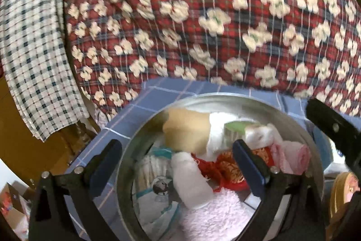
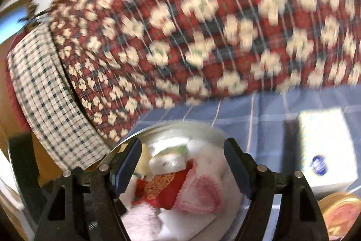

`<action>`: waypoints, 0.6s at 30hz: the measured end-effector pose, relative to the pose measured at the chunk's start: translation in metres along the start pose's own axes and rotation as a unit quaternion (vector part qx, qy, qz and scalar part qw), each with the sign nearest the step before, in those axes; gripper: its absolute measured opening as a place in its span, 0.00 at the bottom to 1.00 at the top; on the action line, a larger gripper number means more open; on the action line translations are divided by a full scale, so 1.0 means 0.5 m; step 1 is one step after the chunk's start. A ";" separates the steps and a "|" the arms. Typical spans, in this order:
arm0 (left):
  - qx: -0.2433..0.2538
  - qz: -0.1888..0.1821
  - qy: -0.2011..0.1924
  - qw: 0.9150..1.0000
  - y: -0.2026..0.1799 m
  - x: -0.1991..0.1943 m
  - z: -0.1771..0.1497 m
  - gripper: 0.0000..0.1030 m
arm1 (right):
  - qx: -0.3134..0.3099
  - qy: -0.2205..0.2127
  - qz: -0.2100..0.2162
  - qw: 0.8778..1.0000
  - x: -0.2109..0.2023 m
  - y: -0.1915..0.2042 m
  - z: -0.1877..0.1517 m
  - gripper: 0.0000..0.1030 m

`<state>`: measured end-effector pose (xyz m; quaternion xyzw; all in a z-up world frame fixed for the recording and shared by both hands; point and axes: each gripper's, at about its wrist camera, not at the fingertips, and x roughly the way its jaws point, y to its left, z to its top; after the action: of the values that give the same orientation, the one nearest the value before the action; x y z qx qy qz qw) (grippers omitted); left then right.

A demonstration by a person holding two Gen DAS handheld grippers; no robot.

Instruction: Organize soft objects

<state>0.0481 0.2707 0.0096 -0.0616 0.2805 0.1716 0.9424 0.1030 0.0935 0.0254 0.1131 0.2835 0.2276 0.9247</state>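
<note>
A round metal tin (image 1: 225,101) on a blue checked cloth (image 1: 158,92) holds several soft things: a tan sponge (image 1: 187,128), a white roll (image 1: 191,180), red and gold fabric (image 1: 225,168), a pink cloth (image 1: 291,157) and a fluffy pale pink towel (image 1: 216,216). My left gripper (image 1: 178,166) is open and empty above the tin. My right gripper (image 2: 182,166) is open and empty over the same tin (image 2: 171,125), above the red and gold fabric (image 2: 162,189) and pink cloth (image 2: 205,193). The right gripper's black finger (image 1: 334,128) shows in the left wrist view.
A big red plaid quilt with white flowers (image 1: 203,15) fills the back. A white and dark checked cloth (image 1: 33,60) hangs at the left. A white box (image 2: 325,146) stands right of the tin. A gold round lid (image 2: 340,211) lies at the lower right.
</note>
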 end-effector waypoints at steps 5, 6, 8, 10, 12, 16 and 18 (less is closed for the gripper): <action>-0.019 0.018 -0.059 0.998 0.006 -0.032 -0.025 0.99 | -0.096 -0.135 -0.053 0.985 -0.080 0.028 -0.044 0.85; -0.020 0.024 -0.070 0.997 0.005 -0.039 -0.030 0.99 | -0.114 -0.157 -0.065 0.979 -0.092 0.034 -0.054 0.85; -0.020 0.024 -0.088 0.996 0.002 -0.050 -0.038 0.99 | -0.133 -0.177 -0.079 0.972 -0.105 0.039 -0.064 0.85; -0.022 0.030 -0.109 0.993 0.002 -0.064 -0.048 0.99 | -0.139 -0.189 -0.083 0.968 -0.116 0.038 -0.073 0.85; -0.028 0.030 -0.115 0.992 0.005 -0.071 -0.056 0.99 | -0.145 -0.202 -0.081 0.965 -0.129 0.035 -0.084 0.86; -0.048 0.021 -0.115 0.992 0.012 -0.075 -0.069 1.00 | -0.146 -0.216 -0.088 0.961 -0.142 0.028 -0.099 0.86; -0.052 0.017 -0.114 0.992 0.012 -0.078 -0.078 1.00 | -0.139 -0.226 -0.086 0.960 -0.149 0.021 -0.108 0.86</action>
<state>-0.0044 0.2568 -0.0014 -0.0856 0.1626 0.2077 0.9608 0.0133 0.0708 0.0204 0.0073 0.0417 0.1526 0.9874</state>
